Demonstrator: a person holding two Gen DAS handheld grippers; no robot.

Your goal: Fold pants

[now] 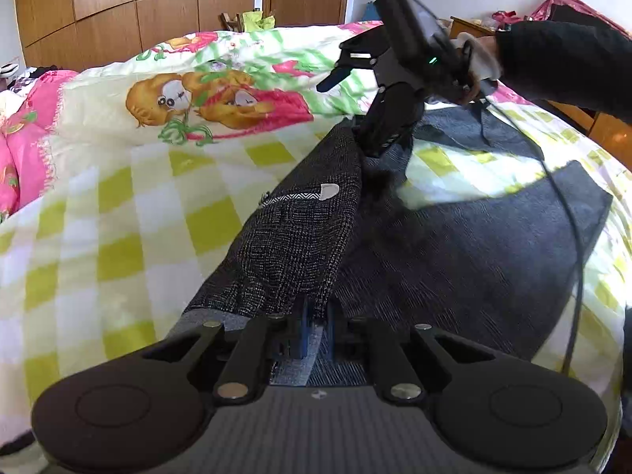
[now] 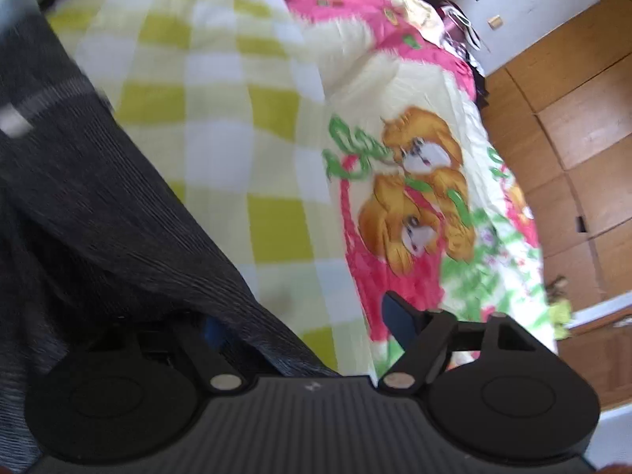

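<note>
One pair of pants (image 1: 300, 237), dark speckled knit with a grey ribbed waistband, lies on the bed (image 1: 118, 205) from 6 toward 12 o'clock; a zip pocket with white tab shows. Two grippers: left gripper (image 1: 316, 316), fingers clamped shut on the waist edge; right gripper (image 2: 304, 328) at 1 o'clock in the left view, fingers apart, cloth draped over one, pinch not visible. One checked yellow-white quilt with cartoon print. Wooden wardrobe (image 1: 118, 0) behind.

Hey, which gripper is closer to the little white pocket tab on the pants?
Left. The left gripper is clamped on the pants just below the white tab. The right gripper is farther up the same leg, beyond the tab.
</note>
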